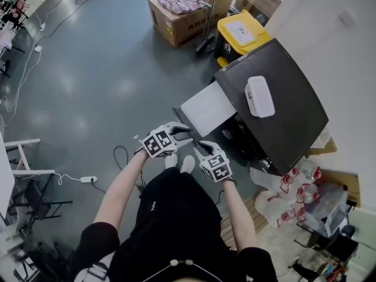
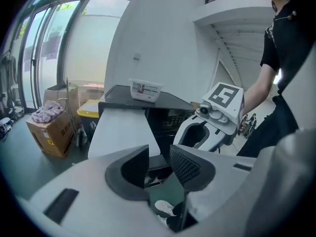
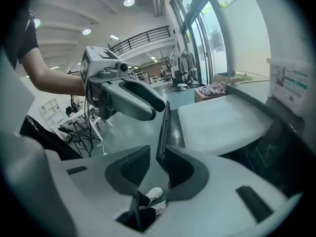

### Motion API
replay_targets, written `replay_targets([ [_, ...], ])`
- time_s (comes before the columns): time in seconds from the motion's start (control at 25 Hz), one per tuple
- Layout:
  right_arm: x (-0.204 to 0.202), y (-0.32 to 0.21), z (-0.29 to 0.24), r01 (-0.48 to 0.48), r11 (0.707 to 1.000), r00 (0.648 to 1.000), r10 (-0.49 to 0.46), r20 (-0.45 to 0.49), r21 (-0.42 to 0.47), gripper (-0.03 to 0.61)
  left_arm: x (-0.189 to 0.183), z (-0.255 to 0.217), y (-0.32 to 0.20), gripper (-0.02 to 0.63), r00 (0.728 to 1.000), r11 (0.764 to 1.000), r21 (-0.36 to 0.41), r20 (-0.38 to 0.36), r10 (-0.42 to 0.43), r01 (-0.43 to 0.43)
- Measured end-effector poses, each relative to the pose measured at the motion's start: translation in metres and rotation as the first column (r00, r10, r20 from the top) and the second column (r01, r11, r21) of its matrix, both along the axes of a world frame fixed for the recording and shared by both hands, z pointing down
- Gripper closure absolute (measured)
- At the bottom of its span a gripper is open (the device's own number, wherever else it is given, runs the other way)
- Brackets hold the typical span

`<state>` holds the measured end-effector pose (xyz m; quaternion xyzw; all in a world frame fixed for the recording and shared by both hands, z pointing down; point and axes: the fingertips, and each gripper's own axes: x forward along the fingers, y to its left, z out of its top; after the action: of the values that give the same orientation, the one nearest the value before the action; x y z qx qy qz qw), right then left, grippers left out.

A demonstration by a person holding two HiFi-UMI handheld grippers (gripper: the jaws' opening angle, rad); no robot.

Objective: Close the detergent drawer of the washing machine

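The drawer (image 1: 207, 108) stands pulled well out of the washer (image 1: 276, 98), and its long axis runs from the machine's dark front toward the person. Its thin dark front panel (image 3: 163, 125) lies across that axis at the near end. Both claws are low and close to that panel, pointing ahead and down, with the washer beyond them. The left claw (image 1: 183, 133) has its jaws spread with nothing gripped; in its own view the drawer's pale top stretches away just ahead and above the gap. The right claw (image 1: 205, 147) is also spread and empty. In its view the panel's edge rises just ahead of the gap, hard by the right-hand jaw, with the drawer's top spreading off to the right of it. Whether that jaw touches the panel cannot be told. In the head view the left claw sits over the panel, and the right sits just past its near corner, so neither is clearly nearer. Closing it probably means pushing the panel straight along the long axis, away from the claws into the washer.
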<state>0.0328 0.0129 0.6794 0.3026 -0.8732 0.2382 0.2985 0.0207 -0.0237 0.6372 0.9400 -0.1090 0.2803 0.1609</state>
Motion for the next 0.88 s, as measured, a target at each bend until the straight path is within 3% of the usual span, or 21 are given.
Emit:
replay_targets([
  [0.4, -0.011, -0.008, 0.018, 0.003, 0.999, 0.997, -0.006, -0.072, -0.033, 0.511, 0.002, 0.01, 0.001, 0.492, 0.996, 0.996, -0.018, 0.031, 0.087, -0.087],
  [0.88, -0.009, -0.005, 0.024, -0.004, 0.998, 0.994, -0.003, -0.106, -0.067, 0.517, 0.007, 0.023, -0.005, 0.494, 0.994, 0.994, -0.033, 0.031, 0.101, -0.1],
])
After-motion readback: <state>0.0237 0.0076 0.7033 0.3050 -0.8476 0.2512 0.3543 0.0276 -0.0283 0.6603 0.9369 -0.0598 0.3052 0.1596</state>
